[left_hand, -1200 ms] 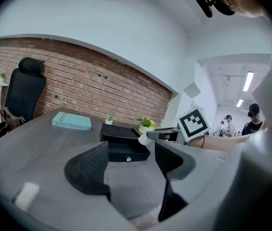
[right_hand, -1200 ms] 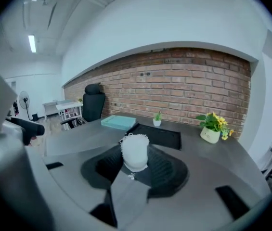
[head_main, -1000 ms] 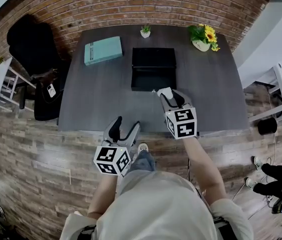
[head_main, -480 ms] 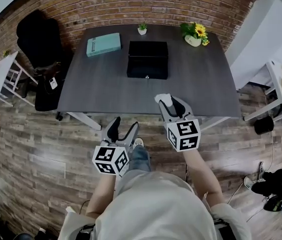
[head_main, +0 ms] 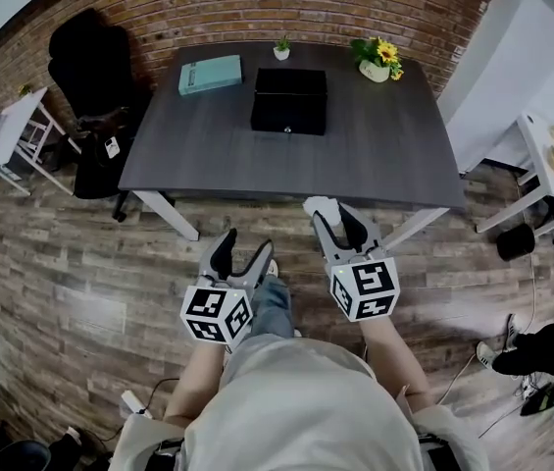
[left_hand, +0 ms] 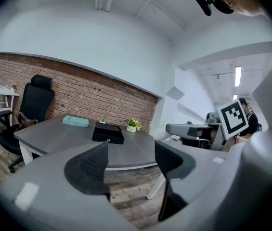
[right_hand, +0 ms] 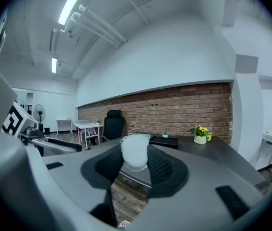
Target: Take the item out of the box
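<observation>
The black box (head_main: 289, 100) stands with its lid down at the back middle of the dark table (head_main: 286, 160), well ahead of both grippers. My right gripper (head_main: 330, 216) hovers over the wooden floor just short of the table's front edge, shut on a small white item (head_main: 322, 205). In the right gripper view that white item (right_hand: 135, 152) is pinched between the dark pads, with the box (right_hand: 164, 140) far behind. My left gripper (head_main: 244, 250) is open and empty over the floor. Its jaws (left_hand: 128, 165) frame the distant box (left_hand: 108, 133).
On the table lie a teal book (head_main: 210, 74), a small potted plant (head_main: 282, 47) and a pot of yellow flowers (head_main: 376, 60). A black office chair (head_main: 90, 77) stands at the table's left, a white side table (head_main: 7, 130) further left, and white furniture (head_main: 551, 160) to the right.
Both grippers have drawn back from the table together with me. The table and box now sit farther off and smaller. The white item stays in the right gripper.
</observation>
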`<state>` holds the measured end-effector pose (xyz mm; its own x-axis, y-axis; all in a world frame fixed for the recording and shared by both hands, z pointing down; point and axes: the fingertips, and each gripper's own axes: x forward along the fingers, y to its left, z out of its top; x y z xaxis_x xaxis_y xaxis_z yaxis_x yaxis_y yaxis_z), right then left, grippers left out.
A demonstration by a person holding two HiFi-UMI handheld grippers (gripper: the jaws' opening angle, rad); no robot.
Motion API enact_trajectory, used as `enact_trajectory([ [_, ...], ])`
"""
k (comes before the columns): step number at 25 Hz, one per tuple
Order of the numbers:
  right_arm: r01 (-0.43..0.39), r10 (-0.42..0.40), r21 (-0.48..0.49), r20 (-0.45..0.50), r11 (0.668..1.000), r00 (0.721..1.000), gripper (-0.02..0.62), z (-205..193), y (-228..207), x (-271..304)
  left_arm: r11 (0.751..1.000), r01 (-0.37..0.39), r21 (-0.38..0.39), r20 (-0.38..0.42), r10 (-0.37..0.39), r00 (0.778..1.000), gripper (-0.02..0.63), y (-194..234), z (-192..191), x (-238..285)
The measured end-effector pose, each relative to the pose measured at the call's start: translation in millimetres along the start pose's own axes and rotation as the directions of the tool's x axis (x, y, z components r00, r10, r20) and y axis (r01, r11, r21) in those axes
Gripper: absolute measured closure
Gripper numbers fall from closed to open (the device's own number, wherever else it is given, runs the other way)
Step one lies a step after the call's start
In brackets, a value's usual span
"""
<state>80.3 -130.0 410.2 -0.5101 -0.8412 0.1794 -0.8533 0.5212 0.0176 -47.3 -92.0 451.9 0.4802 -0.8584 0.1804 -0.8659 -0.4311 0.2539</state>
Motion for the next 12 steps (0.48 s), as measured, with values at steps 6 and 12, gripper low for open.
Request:
enact_trajectory([
  [6, 0.004, -0.004, 0.004, 0.016, 1.0, 1.0, 0.44, -7, 19, -44, 1.0, 0.022, 0.003, 0.007, -0.022, 1.0, 0.316, -20, -10, -30],
  [12, -0.004, 0.004, 0.012, 0.021, 1.0, 1.0, 0.44, -11, 26, -71, 1.0, 0.028, 0.001, 0.011, -0.028, 1.0, 0.316, -36, -16, -43],
])
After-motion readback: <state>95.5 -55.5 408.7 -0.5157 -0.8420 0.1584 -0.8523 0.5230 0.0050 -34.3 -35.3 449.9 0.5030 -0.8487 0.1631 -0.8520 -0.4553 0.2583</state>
